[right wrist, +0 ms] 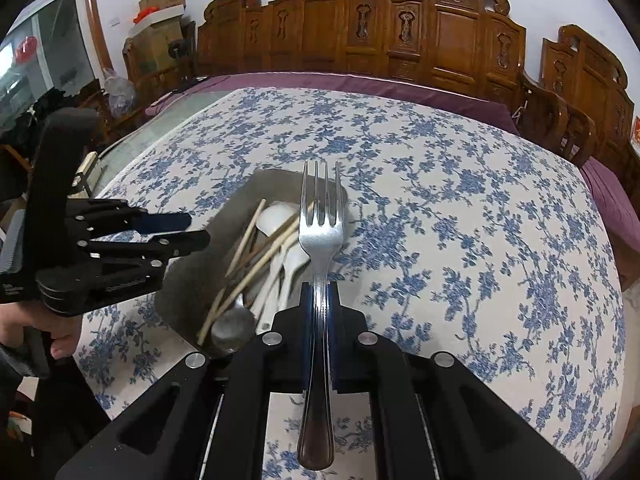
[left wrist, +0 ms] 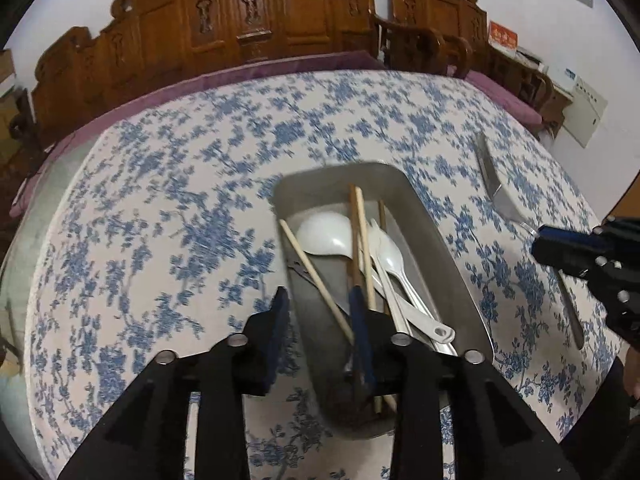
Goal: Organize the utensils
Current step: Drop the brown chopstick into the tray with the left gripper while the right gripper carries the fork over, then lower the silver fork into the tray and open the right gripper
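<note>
A grey metal tray (left wrist: pixel 440 248) stands on the blue-flowered tablecloth and holds wooden chopsticks (left wrist: pixel 362 240), white plastic spoons (left wrist: pixel 324 232) and a metal spoon (right wrist: pixel 232 326). My left gripper (left wrist: pixel 320 320) is open, its jaws straddling the tray's near left wall, empty. My right gripper (right wrist: pixel 320 300) is shut on a steel fork (right wrist: pixel 322 232), tines pointing forward, held above the tray's right edge (right wrist: pixel 344 192). The fork (left wrist: pixel 500 184) and right gripper (left wrist: pixel 560 248) also show at the right of the left wrist view. The left gripper (right wrist: pixel 188 228) shows at the left of the right wrist view.
The round table (right wrist: pixel 480 240) is covered by the flowered cloth. Carved wooden chairs (right wrist: pixel 400 28) and a purple cushion (right wrist: pixel 360 84) stand behind it. Cardboard boxes (right wrist: pixel 160 4) sit at the back left.
</note>
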Available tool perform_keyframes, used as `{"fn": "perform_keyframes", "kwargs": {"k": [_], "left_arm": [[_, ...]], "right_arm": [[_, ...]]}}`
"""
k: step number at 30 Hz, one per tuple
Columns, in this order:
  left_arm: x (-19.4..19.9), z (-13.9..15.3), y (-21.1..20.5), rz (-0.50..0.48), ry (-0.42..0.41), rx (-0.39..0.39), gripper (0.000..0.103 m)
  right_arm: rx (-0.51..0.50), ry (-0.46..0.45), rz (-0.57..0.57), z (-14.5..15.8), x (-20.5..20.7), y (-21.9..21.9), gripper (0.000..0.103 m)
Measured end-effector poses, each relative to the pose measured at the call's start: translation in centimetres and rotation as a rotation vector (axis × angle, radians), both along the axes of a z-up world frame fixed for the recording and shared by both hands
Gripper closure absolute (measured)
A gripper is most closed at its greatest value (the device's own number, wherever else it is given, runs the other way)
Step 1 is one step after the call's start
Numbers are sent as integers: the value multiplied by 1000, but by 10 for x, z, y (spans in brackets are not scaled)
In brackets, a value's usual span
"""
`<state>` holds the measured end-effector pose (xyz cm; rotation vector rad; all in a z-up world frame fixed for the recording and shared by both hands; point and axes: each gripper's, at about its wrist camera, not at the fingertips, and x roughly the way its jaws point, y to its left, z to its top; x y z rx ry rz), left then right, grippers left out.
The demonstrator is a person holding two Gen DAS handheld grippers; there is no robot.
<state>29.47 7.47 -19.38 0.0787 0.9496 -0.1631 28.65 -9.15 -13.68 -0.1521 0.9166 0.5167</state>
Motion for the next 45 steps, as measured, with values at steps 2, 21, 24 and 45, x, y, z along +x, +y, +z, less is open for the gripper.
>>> {"fn": "perform_keyframes", "kwargs": {"k": [2, 21, 24, 45], "left_arm": [[-3, 7, 9, 23, -27, -8, 38], [-15, 24, 80, 148, -124, -79, 13], [-18, 21, 84, 148, -123, -73, 13], [-24, 21, 93, 154, -131, -81, 13]], "right_arm": [[5, 3, 7, 0, 1, 8, 95], [104, 106, -7, -27, 41, 71, 94], [125, 129, -25, -36, 51, 79, 94], [113, 148, -37, -56, 57, 101, 91]]}}
